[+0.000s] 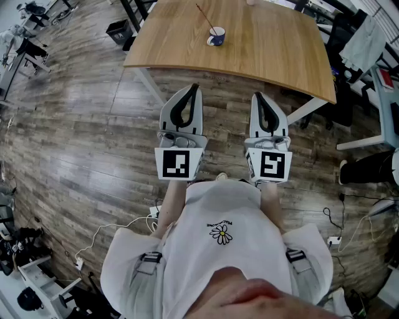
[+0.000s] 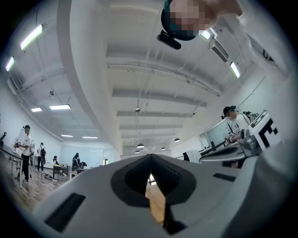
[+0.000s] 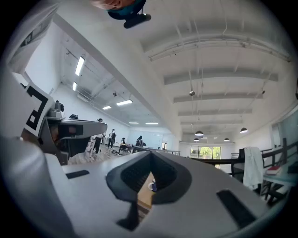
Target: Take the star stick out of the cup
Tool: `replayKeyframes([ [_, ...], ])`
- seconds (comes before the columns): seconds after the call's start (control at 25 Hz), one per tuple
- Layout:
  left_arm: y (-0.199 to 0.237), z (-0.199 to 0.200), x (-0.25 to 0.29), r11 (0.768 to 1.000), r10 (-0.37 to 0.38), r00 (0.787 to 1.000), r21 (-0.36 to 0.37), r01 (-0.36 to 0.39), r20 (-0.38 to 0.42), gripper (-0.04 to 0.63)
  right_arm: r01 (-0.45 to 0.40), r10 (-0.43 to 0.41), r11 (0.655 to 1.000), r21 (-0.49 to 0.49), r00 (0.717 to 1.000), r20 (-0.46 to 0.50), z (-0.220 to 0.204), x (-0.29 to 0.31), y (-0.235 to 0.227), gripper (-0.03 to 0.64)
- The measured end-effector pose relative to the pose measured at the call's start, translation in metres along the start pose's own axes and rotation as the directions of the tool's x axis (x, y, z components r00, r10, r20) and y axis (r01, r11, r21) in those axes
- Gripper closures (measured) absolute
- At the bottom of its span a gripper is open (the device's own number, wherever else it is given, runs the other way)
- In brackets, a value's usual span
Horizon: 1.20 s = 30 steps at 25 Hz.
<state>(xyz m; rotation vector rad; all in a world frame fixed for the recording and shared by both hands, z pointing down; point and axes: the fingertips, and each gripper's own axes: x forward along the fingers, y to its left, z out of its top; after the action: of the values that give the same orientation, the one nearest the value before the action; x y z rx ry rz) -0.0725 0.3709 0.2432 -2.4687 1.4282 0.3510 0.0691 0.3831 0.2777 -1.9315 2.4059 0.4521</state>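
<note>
L gripper (image 1: pixel 190 88), R gripper (image 1: pixel 259 96): jaws shut, empty.
Cup (image 1: pixel 216 38) w/ star stick (image 1: pixel 204 17) (leaning left) well ahead on table (image 1: pixel 274 50).

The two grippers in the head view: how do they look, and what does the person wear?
The left gripper and right gripper look alike: light grey tapered shells, black on the inside. Each carries a white cube with black square markers. The person wears a white T-shirt with a small daisy print and grey buckled straps.
</note>
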Motion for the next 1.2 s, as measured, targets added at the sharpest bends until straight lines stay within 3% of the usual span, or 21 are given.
replayKeyframes([
  [0.2,-0.002,-0.009,0.001,1.0,0.005,1.0,-0.024,-0.005,-0.024,0.578,-0.007,0.007,1.0,0.016,1.0,-0.013,-0.007,-0.005,-0.004,0.611],
  [0.72,0.003,-0.021,0.003,0.999,0.03,0.997,0.039,-0.027,-0.077,0.578,-0.037,0.039,0.994,0.101,0.999,-0.02,-0.023,-0.007,-0.015,0.611],
  [0.96,0.017,-0.031,0.009,0.997,0.053,0.996,0.056,-0.05,-0.066,0.578,-0.082,0.086,0.986,0.144,0.996,-0.016,-0.036,0.005,-0.008,0.611],
  [1.2,0.048,-0.055,0.055,0.997,0.077,0.997,0.018,-0.077,-0.004,0.578,-0.154,0.156,0.982,0.108,0.988,-0.017,-0.049,0.062,-0.009,0.611],
])
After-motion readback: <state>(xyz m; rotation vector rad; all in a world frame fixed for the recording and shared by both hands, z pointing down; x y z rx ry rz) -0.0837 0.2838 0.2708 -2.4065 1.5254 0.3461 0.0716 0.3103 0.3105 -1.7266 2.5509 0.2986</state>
